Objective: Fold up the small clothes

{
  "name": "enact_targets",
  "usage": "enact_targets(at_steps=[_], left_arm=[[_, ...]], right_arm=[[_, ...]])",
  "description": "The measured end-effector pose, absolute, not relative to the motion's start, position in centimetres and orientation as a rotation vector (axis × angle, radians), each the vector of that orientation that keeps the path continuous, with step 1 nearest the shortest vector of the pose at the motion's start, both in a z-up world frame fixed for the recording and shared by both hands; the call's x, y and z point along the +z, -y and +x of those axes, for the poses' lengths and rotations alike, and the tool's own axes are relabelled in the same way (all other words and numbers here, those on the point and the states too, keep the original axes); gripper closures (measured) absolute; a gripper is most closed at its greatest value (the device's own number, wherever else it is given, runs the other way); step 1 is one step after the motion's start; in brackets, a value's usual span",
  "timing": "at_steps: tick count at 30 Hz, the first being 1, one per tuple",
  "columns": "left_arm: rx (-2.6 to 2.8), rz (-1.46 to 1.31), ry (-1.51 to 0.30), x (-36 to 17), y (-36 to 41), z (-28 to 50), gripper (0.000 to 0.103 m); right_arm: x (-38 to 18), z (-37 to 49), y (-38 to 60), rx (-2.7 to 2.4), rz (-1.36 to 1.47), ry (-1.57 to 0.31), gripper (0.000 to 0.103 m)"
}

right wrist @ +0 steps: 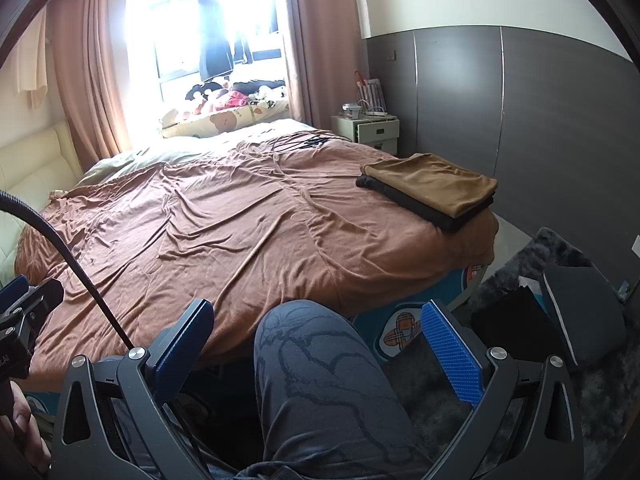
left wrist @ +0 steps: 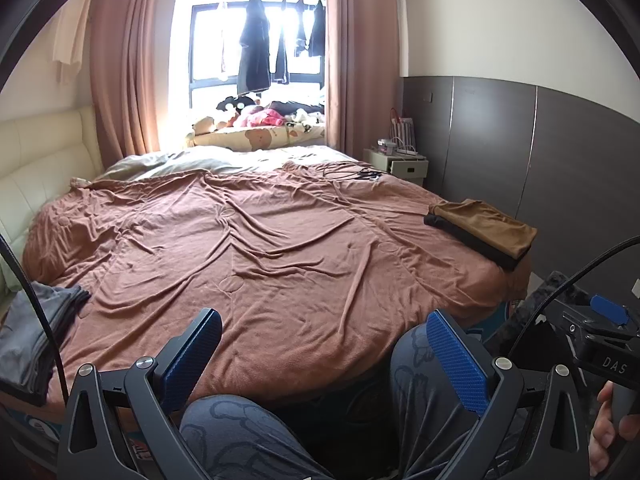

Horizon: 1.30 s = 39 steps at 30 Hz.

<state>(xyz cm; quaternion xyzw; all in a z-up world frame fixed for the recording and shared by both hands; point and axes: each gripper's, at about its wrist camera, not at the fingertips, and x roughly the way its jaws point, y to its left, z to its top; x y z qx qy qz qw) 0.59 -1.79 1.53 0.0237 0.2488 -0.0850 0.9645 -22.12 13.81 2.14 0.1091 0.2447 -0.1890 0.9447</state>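
Observation:
A folded tan garment (left wrist: pixel 490 226) lies on a folded black one at the bed's right edge; it also shows in the right wrist view (right wrist: pixel 434 184). A stack of folded grey clothes (left wrist: pixel 32 336) sits at the bed's near left corner. My left gripper (left wrist: pixel 324 332) is open and empty, held low over the person's knees at the bed's near edge. My right gripper (right wrist: pixel 316 320) is open and empty, also over a knee, short of the bed.
The bed has a rumpled brown blanket (left wrist: pixel 248 248) with black cables (left wrist: pixel 352 172) at its far side. A white nightstand (left wrist: pixel 400 162) stands by the grey wall panel. A dark fluffy rug (right wrist: pixel 516 272) and a dark chair (right wrist: pixel 580 312) are at the right.

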Motion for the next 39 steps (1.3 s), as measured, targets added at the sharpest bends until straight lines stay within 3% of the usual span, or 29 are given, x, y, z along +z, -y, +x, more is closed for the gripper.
enact_targets(at_steps=[39], left_arm=[[-0.178,0.031,-0.486,1.41,1.97,0.22,0.0]], right_arm=[[1.85,-21.8,-14.15,-0.382,0.224,-0.517,0.0]])
